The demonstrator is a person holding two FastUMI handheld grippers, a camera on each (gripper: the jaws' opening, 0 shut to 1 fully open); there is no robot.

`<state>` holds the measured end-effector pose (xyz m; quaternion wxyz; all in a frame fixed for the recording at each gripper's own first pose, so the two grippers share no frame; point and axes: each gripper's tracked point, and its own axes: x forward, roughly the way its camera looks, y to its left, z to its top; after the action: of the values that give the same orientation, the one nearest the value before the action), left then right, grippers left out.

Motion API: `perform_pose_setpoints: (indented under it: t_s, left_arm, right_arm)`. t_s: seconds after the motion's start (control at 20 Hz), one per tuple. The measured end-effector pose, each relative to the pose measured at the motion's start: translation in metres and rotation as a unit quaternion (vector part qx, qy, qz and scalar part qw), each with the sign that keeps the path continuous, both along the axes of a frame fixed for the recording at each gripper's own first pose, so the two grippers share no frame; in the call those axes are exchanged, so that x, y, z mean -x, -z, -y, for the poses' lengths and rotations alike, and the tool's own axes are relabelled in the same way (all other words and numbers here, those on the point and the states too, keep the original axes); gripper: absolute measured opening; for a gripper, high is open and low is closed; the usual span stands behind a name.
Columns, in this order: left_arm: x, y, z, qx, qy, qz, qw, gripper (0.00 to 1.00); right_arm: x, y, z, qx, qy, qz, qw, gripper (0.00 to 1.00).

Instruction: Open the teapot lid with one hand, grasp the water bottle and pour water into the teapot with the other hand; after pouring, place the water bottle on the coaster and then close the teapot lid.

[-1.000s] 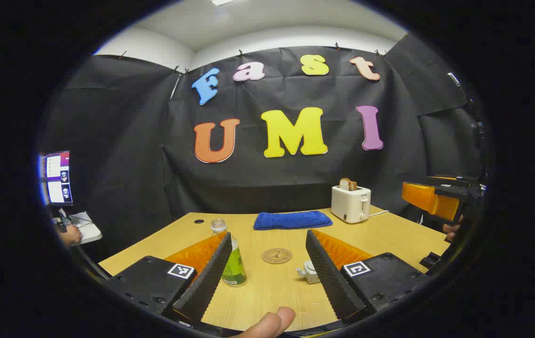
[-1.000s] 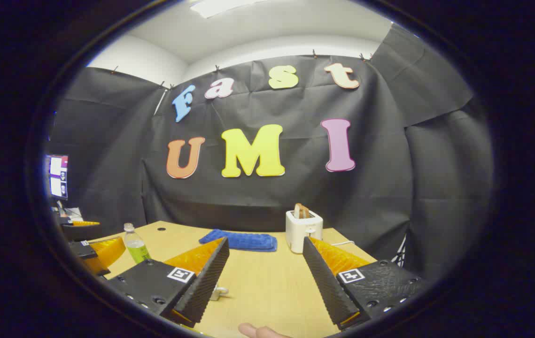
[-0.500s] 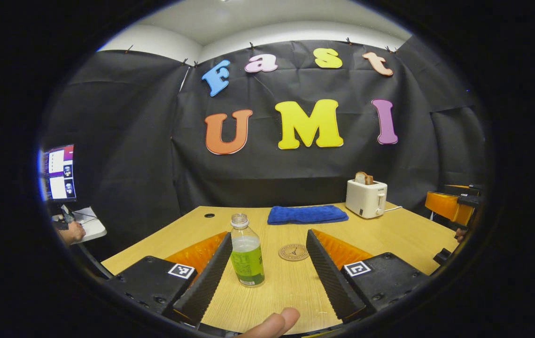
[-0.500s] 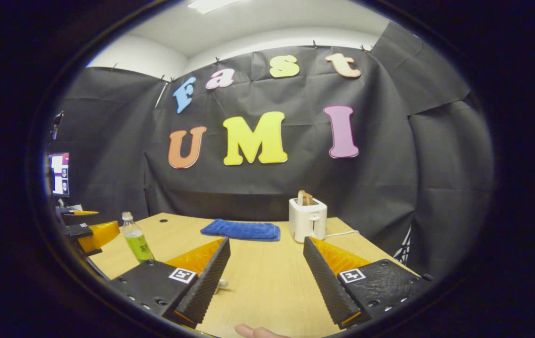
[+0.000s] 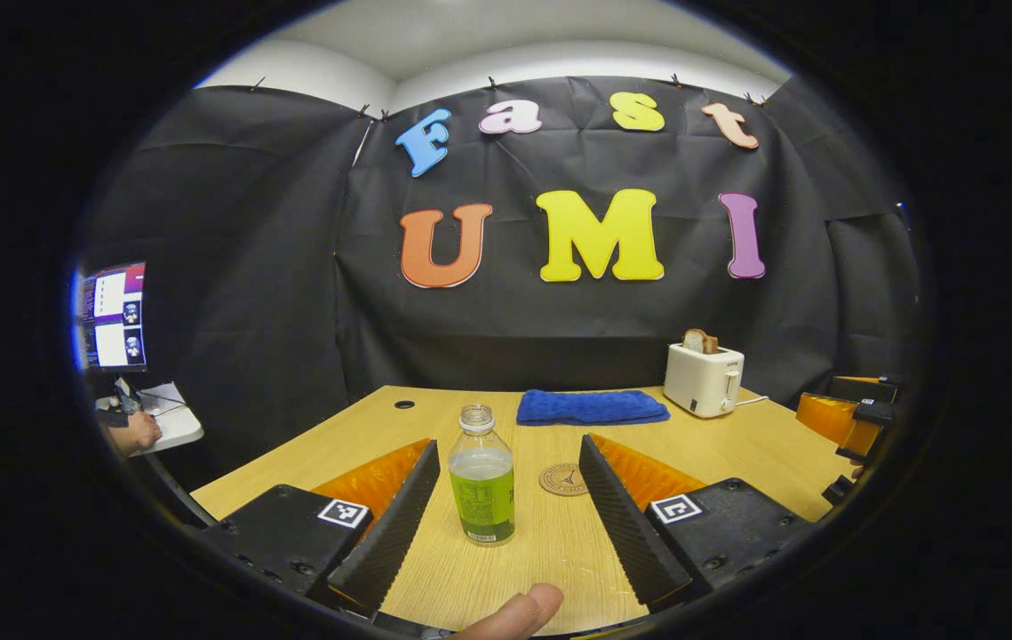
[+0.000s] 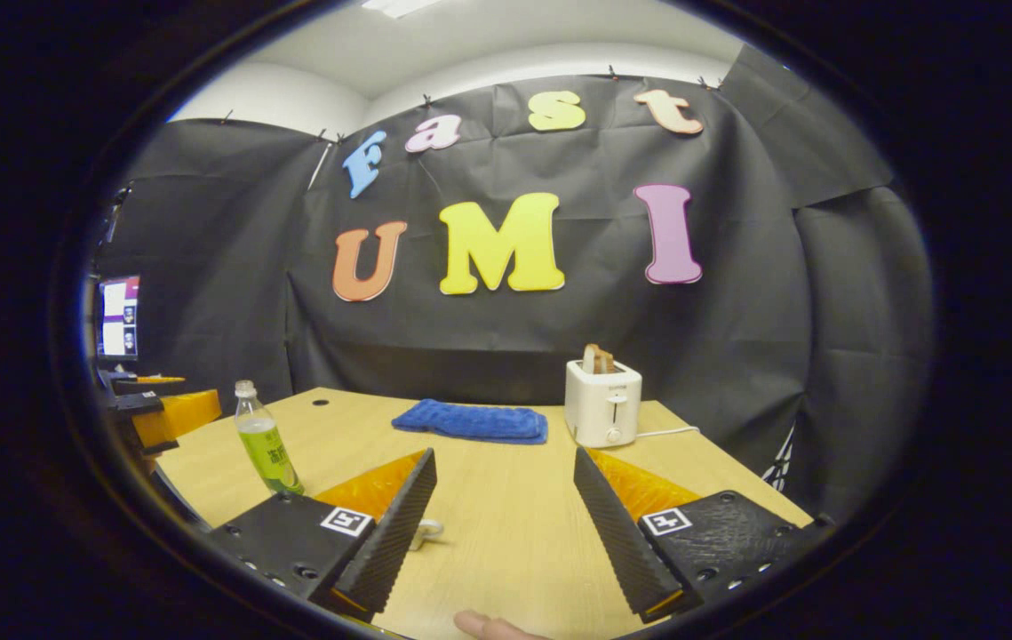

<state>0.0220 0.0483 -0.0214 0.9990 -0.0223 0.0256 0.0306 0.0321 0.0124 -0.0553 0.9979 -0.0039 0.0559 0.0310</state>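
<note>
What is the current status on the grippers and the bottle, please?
Left gripper open, framing upright water bottle, no contact. Right gripper open, empty. Coaster free beside bottle.

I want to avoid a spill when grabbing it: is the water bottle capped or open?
Open. The water bottle stands upright with a bare, capless mouth, partly full.

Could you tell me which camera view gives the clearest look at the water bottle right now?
The left gripper view: the water bottle stands upright, uncapped and whole, between the open fingers of the left hand-held gripper, untouched. In the right gripper view the bottle is smaller, far off at the table's left side.
</note>
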Motion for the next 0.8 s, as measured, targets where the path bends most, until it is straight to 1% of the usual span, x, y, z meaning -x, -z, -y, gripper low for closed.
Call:
perform_pose_setpoints:
  t_s: [0.05, 0.2, 0.25, 0.35, 0.5, 0.6, 0.7, 0.8]
  left_arm:
    - [0.0, 0.0, -0.002, 0.001, -0.002, -0.001, 1.0, 0.99]
    - [-0.002, 0.003, -0.009, 0.003, -0.006, -0.005, 1.0, 0.99]
    - [-0.002, 0.004, -0.01, 0.003, -0.008, -0.005, 1.0, 0.99]
    - [-0.002, 0.003, -0.009, 0.001, -0.005, -0.006, 1.0, 0.99]
    - [-0.004, 0.004, -0.015, 0.0, -0.008, -0.005, 1.0, 0.99]
    - [-0.006, 0.004, -0.022, 0.005, -0.013, -0.007, 1.0, 0.99]
    - [-0.01, 0.012, -0.028, 0.011, -0.018, -0.015, 1.0, 0.99]
    - [-0.014, 0.018, -0.035, 0.014, -0.024, -0.022, 0.999, 0.99]
  right_arm:
    - [-0.001, 0.001, -0.002, -0.001, -0.003, 0.004, 1.0, 0.94]
    - [-0.01, -0.005, -0.018, -0.012, -0.023, 0.045, 0.999, 0.94]
    - [-0.014, 0.003, -0.023, -0.012, -0.026, 0.045, 0.999, 0.94]
    - [-0.021, 0.024, -0.04, -0.008, -0.038, 0.028, 0.999, 0.94]
    - [-0.04, 0.05, -0.06, 0.004, -0.044, 0.009, 0.999, 0.94]
    - [-0.051, 0.062, -0.081, 0.011, -0.06, 0.008, 0.998, 0.94]
    - [-0.062, 0.086, -0.099, 0.002, -0.078, -0.012, 0.997, 0.94]
    - [-0.071, 0.105, -0.109, -0.008, -0.085, -0.037, 0.996, 0.94]
